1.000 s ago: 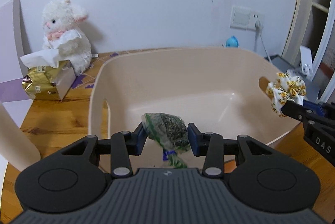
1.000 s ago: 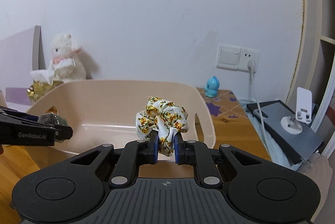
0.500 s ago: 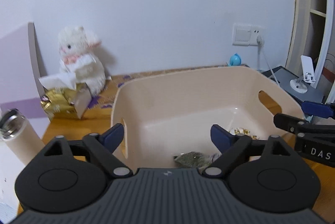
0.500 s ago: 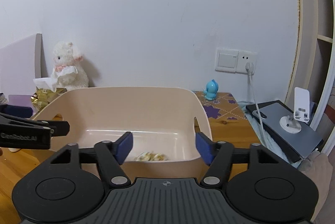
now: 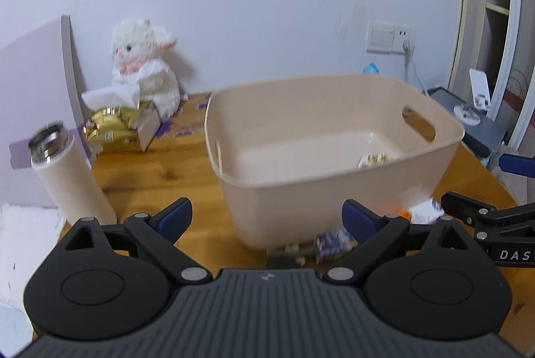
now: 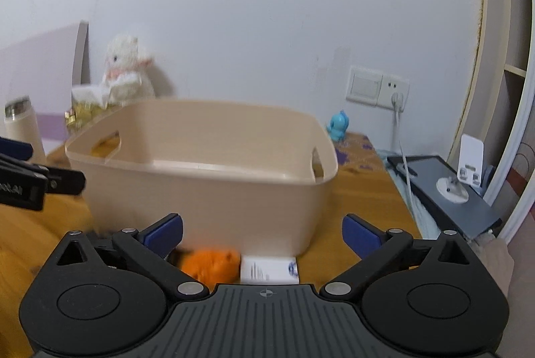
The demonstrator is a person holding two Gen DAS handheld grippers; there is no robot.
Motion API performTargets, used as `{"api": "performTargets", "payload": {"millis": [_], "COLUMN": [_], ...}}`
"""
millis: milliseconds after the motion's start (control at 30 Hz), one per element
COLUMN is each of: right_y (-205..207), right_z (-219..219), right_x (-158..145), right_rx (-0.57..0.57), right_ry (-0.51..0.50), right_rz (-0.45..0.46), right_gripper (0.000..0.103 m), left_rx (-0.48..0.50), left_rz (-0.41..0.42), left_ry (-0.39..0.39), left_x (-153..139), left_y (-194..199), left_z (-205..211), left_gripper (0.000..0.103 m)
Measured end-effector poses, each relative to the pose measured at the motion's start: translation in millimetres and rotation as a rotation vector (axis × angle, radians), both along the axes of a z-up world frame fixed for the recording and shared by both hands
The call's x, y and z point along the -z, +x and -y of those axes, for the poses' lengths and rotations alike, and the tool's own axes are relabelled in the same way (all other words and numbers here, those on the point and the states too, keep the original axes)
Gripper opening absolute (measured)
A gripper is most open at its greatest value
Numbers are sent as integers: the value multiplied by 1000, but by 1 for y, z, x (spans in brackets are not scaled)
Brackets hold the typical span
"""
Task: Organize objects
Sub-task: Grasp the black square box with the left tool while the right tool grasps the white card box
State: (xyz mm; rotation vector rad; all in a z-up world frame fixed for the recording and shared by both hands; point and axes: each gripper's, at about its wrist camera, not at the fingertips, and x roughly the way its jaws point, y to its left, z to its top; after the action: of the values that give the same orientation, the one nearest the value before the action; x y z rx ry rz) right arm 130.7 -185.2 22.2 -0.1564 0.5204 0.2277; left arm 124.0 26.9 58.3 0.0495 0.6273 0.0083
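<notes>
A beige plastic bin stands on the wooden table. The flowered scrunchie lies inside it at the right. The green packet is hidden behind the bin's front wall. My left gripper hangs open before the bin, empty. My right gripper is open too, and it shows at the right edge of the left wrist view. In front of the bin lie an orange fuzzy thing, a white box with blue print and a small purple packet.
A cream flask stands at the left. A white plush lamb and a gold tissue pack sit by the back wall. A blue figurine, a wall socket with cable and a dark tablet with a white stand are at the right.
Both grippers let go over the bin: the green packet and the scrunchie dropped inside. Both then pulled back and lower, so small items in front of the bin came into view.
</notes>
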Motion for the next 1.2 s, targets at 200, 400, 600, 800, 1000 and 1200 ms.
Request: {"api": "performTargets", "payload": {"millis": [200, 400, 600, 800, 1000, 1200], "right_y": [0, 15, 37, 56, 66, 65], "right_z": [-1, 4, 5, 12, 12, 13], "right_x": [29, 54, 72, 84, 89, 88], "right_rx": [8, 33, 56, 61, 59, 41], "right_ry": [-59, -82, -88, -50, 2, 36], "right_rz": [-63, -137, -190, -207, -206, -206], "right_gripper": [103, 103, 103, 103, 103, 89], "left_rx": [-25, -32, -11, 9, 8, 1], "left_rz": [-80, -153, -212, -244, -238, -216], "left_ry": [5, 14, -13, -44, -50, -59], "left_x": [32, 60, 80, 92, 95, 91], "left_y": [0, 7, 21, 33, 38, 36], "left_z": [-14, -24, -28, -28, -29, -30], "left_gripper": [97, 97, 97, 97, 95, 75]}}
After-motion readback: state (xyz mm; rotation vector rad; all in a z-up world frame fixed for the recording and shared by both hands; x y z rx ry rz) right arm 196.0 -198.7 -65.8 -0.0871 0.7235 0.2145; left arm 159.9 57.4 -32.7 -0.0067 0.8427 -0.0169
